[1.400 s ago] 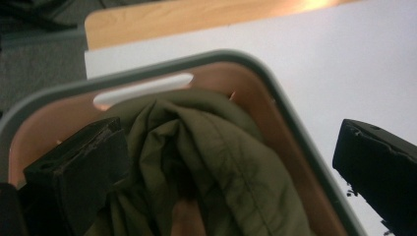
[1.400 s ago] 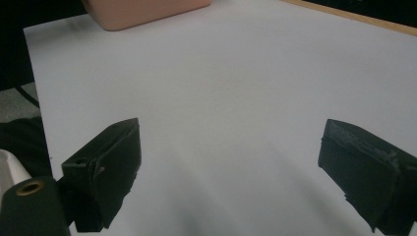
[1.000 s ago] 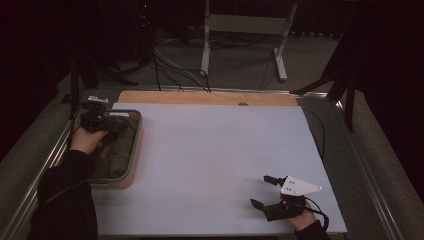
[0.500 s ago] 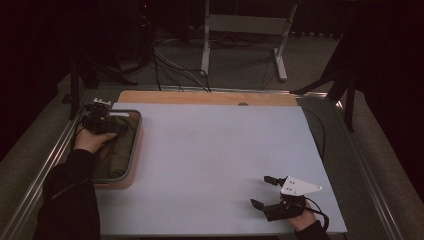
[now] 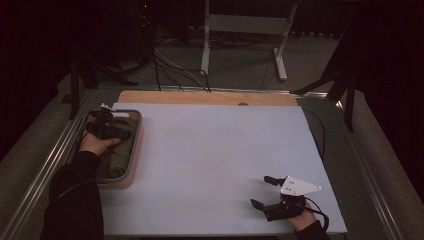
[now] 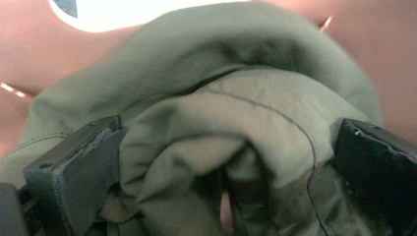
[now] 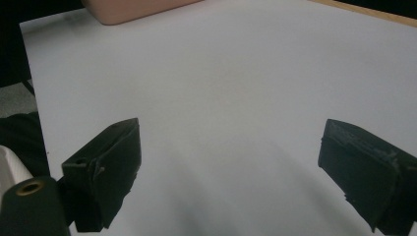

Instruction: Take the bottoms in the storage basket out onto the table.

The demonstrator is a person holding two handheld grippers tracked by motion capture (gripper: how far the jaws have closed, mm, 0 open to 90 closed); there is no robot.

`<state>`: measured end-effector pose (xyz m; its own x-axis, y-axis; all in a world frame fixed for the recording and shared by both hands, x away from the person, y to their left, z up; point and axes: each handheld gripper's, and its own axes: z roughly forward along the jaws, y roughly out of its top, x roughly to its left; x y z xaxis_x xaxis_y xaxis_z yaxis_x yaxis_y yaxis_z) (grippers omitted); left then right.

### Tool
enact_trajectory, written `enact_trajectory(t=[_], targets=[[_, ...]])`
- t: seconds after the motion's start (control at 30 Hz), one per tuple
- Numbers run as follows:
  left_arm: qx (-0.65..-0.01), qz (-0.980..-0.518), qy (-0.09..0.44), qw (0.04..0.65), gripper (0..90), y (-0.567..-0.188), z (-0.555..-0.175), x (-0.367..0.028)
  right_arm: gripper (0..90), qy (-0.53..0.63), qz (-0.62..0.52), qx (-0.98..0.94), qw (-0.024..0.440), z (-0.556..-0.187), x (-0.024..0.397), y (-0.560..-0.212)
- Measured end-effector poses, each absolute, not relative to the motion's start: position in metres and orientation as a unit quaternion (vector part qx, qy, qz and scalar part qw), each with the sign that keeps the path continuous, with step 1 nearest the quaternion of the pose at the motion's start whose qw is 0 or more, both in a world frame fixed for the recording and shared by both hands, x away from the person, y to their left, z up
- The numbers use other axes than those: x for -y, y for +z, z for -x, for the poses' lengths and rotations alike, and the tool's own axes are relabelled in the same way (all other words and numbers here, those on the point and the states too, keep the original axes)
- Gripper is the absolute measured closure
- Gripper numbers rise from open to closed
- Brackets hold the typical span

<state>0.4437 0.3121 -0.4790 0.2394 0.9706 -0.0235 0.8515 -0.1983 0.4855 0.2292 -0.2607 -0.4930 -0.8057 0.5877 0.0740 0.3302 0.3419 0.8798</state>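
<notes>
A person's left tongs (image 5: 102,127) reach down into a grey-rimmed tray (image 5: 136,145) at the left edge of the white bench (image 5: 210,160), where an olive-green cloth (image 5: 117,160) lies bunched. In the left gripper view the jaws stand wide, a thick fold of the cloth (image 6: 231,147) filling the gap between them and touching both pads; whether they actually pinch it cannot be told. The tray's pinkish wall (image 6: 74,54) shows behind the fabric. The right tongs (image 5: 263,192), topped by a grey three-cornered plate (image 5: 297,186), rest near the front right corner of the bench, well apart from the tray. In the right gripper view their jaws are spread wide with nothing between them, bare white surface (image 7: 231,98) ahead.
</notes>
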Motion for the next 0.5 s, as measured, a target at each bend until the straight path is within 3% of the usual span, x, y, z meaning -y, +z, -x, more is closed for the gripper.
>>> enact_trajectory(t=[0.27,0.47,0.5], targets=[[-0.593,-0.773,0.146,0.172,1.9,-0.493,-0.445,-0.307,9.5,0.498,-0.283,-0.809,0.132,-0.229,0.261,-0.493],[-0.592,-0.777,0.145,0.161,11.1,-0.493,-0.444,-0.307,9.5,0.498,-0.282,-0.809,0.132,-0.228,0.261,-0.493],[-0.593,-0.776,0.144,0.160,15.9,-0.492,-0.444,-0.307,9.5,0.498,-0.282,-0.809,0.132,-0.228,0.261,-0.493]])
